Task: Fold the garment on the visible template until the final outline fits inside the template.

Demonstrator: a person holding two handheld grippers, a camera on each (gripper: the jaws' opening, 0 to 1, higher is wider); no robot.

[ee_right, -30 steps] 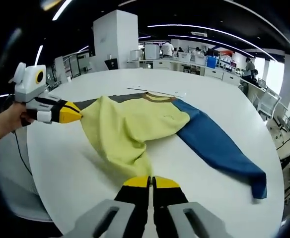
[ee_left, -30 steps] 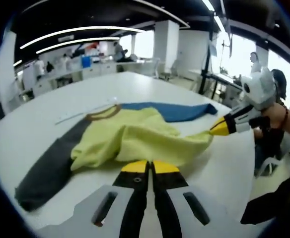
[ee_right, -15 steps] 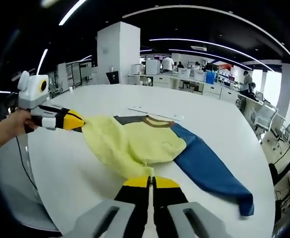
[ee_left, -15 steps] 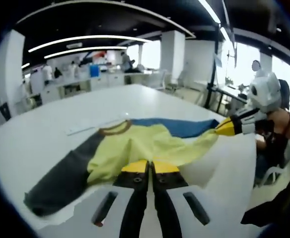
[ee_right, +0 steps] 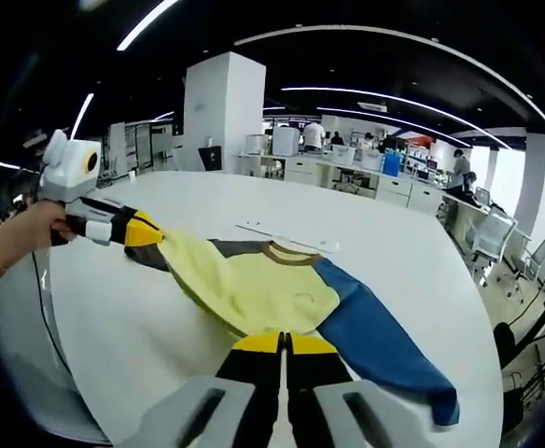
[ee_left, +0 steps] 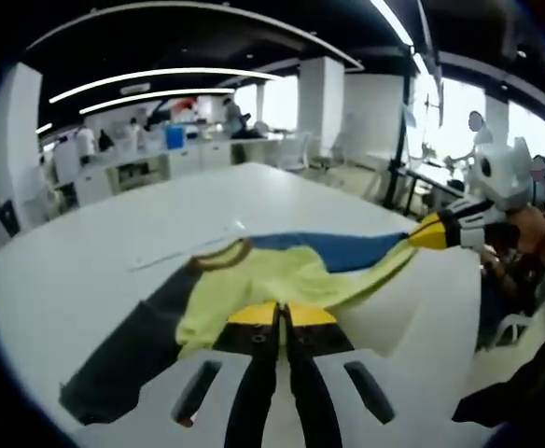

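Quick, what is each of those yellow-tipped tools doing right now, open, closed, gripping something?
Left tool: closed on the hem of the yellow sweatshirt with blue and grey sleeves.
Right tool: closed on the same sweatshirt's hem.

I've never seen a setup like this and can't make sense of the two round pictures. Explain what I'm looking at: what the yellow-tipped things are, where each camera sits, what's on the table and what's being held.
No robot here: a person holds a hand-held gripper in each hand, each with a camera looking along its two fingers. In the left gripper view, the left gripper rises from the bottom; the right gripper enters from the right, in the person's hand. The right gripper view is the mirror case, with the right gripper at the bottom.

On the large white table lies a sweatshirt with a yellow body, one blue sleeve and one dark grey sleeve. Beyond its collar lies a thin pale strip. Both grippers are shut on the yellow hem, one at each corner, lifting and stretching it.
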